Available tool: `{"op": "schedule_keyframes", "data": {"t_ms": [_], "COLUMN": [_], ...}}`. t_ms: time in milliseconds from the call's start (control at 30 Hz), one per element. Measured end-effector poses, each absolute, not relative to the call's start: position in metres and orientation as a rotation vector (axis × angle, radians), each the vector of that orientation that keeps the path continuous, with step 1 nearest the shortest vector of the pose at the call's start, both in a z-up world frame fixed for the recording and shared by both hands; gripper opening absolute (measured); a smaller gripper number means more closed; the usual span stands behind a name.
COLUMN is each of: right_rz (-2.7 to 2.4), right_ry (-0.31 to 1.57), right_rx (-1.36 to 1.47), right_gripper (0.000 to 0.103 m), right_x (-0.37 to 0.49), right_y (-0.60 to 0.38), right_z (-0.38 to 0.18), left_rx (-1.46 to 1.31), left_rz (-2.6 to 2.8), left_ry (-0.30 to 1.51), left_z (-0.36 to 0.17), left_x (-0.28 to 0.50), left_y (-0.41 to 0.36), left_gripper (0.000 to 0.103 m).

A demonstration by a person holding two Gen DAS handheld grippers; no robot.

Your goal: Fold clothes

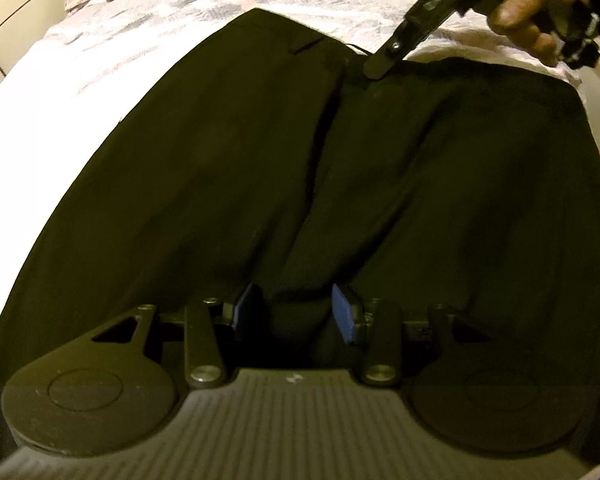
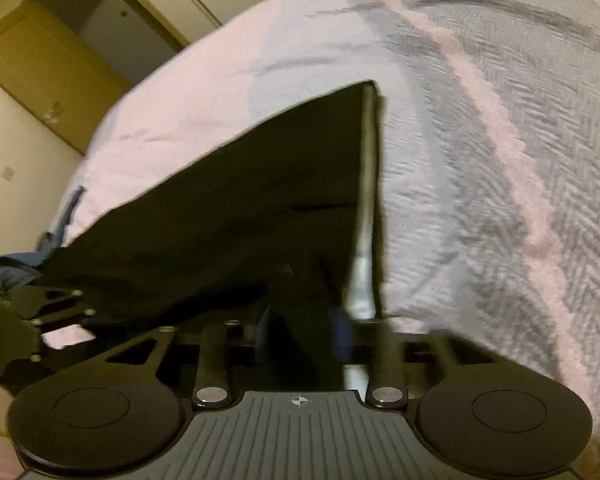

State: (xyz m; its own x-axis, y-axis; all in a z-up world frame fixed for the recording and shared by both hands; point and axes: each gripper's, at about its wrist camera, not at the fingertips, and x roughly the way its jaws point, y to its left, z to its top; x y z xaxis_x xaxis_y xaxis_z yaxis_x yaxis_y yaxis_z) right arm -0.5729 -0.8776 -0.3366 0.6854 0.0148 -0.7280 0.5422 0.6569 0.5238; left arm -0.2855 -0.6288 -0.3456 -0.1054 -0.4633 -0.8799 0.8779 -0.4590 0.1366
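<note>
the left gripper point(image 1: 296, 308) sits low in its own view with its two blue pads point(image 1: 343, 312) set a moderate way apart and a bunched ridge of black cloth between them; the pads seem to pinch that ridge, though the fabric is so dark that real contact is hard to confirm. the right gripper point(image 2: 302, 328) shows much the same thing in its own camera: blue-faced fingers close on either side of a dark fold, apparently gripping it, with motion blur softening the edges. seen from the left wrist, the right gripper appears again at top right, its black fingertip touching the far edge of the garment, with the person's hand point(image 1: 536, 8) wrapped round its handle. the garment is a pair of black trousers point(image 1: 300, 160), spread flat and wide over a pale textured bedspread point(image 1: 180, 20), with a centre seam and what looks like a small pocket slit near the far edge. from the right wrist the trousers point(image 2: 240, 208) form a dark wedge with a paler inner band along one edge. the cloth looks light, soft and floppy, likely to sag and slide, so it is best taken at firm doubled edges such as the waistband or hem corners. a wooden wardrobe point(image 2: 40, 72) stands beyond the bed.
</note>
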Motion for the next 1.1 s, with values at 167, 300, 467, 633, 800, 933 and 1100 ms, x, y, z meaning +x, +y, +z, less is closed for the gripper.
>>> {"op": "schedule_keyframes", "data": {"t_ms": [167,300,467,633,800,933,1100], "right_rz": [-0.398,-0.424,-0.505,-0.578,-0.537,-0.435,-0.304], "right_ry": [0.770,0.774,0.823,0.851,0.853,0.886,0.952], "right_rx": [0.807,0.806,0.701,0.643,0.612,0.597,0.441], "right_gripper": [0.001,0.002,0.042,0.043,0.043,0.043,0.043], "right_x": [-0.588,-0.586,-0.585,-0.590,-0.571,-0.519,-0.430], "right_y": [-0.880,-0.877,-0.862,-0.821,-0.761,-0.712,-0.645], "right_z": [-0.328,-0.332,-0.310,-0.285,-0.268,-0.268,-0.274], "left_rx": [1.165,1.162,1.131,1.147,1.195,1.259,1.363], "left_rz": [-1.752,-1.741,-1.676,-1.537,-1.373,-1.265,-1.209], "left_ry": [0.505,0.510,0.537,0.586,0.606,0.587,0.509], "left_z": [-0.351,-0.346,-0.322,-0.306,-0.294,-0.293,-0.304], "left_x": [-0.297,-0.299,-0.283,-0.244,-0.179,-0.112,-0.018], "left_y": [-0.636,-0.635,-0.608,-0.555,-0.493,-0.445,-0.403], "left_gripper": [0.040,0.040,0.039,0.039,0.039,0.040,0.040]}}
